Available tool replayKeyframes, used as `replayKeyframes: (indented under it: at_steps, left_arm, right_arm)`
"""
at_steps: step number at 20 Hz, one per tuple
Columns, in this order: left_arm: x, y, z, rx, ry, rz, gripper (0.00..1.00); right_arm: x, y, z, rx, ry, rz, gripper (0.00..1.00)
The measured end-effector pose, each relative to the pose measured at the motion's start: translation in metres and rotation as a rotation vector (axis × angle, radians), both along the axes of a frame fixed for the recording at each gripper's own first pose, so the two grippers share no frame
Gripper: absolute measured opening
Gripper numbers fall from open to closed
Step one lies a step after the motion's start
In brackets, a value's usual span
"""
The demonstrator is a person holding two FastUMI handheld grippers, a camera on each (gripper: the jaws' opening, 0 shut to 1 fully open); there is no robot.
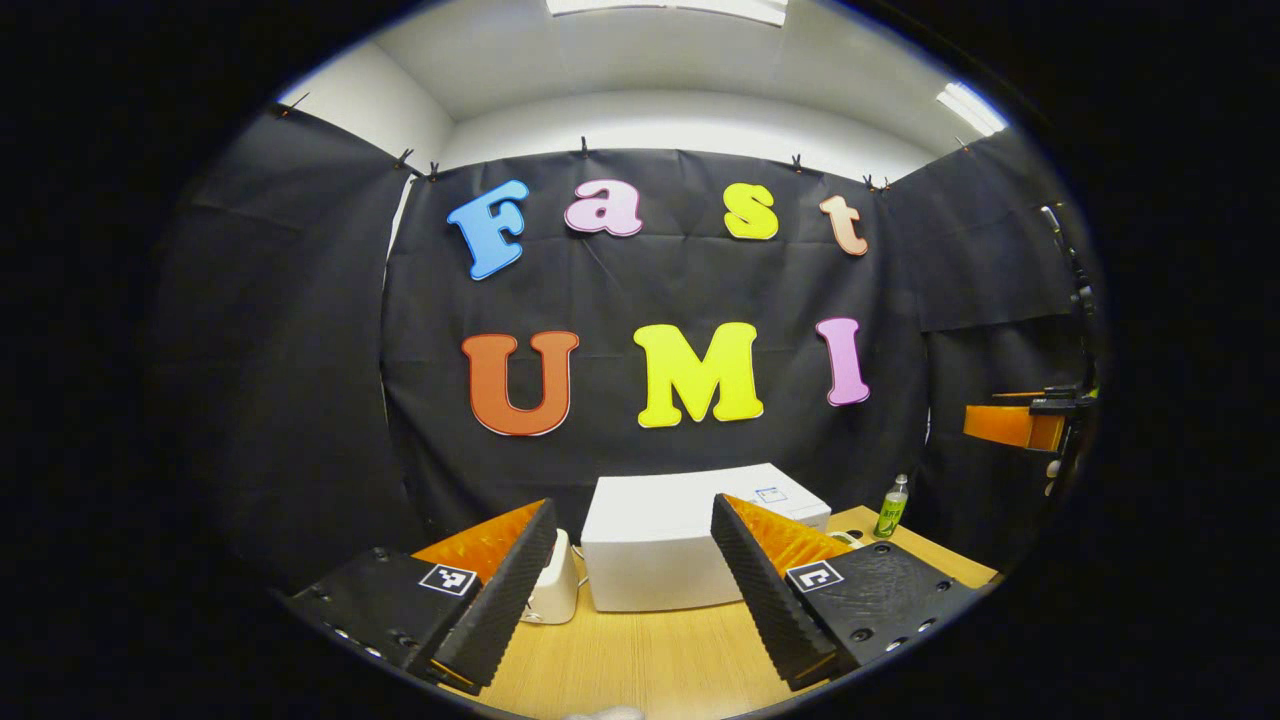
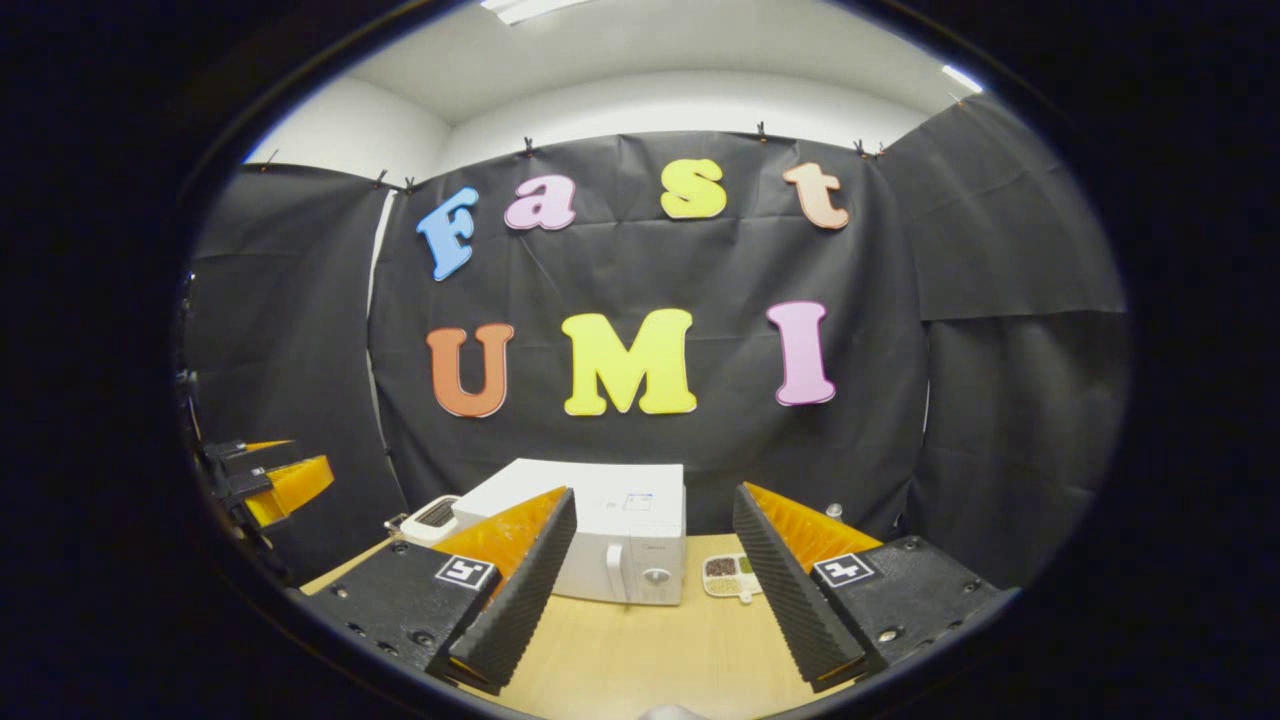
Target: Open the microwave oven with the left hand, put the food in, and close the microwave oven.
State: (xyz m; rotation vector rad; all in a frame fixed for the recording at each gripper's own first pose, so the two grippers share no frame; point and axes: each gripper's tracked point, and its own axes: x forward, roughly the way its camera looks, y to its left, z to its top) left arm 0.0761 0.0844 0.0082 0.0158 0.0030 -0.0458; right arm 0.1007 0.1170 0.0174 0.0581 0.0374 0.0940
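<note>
Both tools hung wide open, empty: the left tool (image 1: pixel 625 590), the right tool (image 2: pixel 655 590); the microwave (image 2: pixel 600 545) sat shut at lower centre on the desk (image 2: pixel 640 650), the food tray (image 2: pixel 733 577) just beside it; the door looked stiff, best pulled at its edge; the tray seemed light, rigid, spillable.

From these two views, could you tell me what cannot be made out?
- Microwave oven door front: partly hidden by the right gripper finger, right gripper view.
- Food tray contents: too small.
- Bottle label: too small, left gripper view.
- Toaster: mostly behind the left gripper finger.
</note>
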Motion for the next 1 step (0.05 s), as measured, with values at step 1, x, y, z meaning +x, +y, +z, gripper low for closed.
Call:
replayKeyframes:
  at_steps: [1]
  left_arm:
    - [-0.0004, -0.0013, 0.0009, 0.0, -0.001, -0.003, 0.96]
  right_arm:
    - [-0.0003, -0.0004, 0.0006, -0.001, -0.001, 0.0, 0.92]
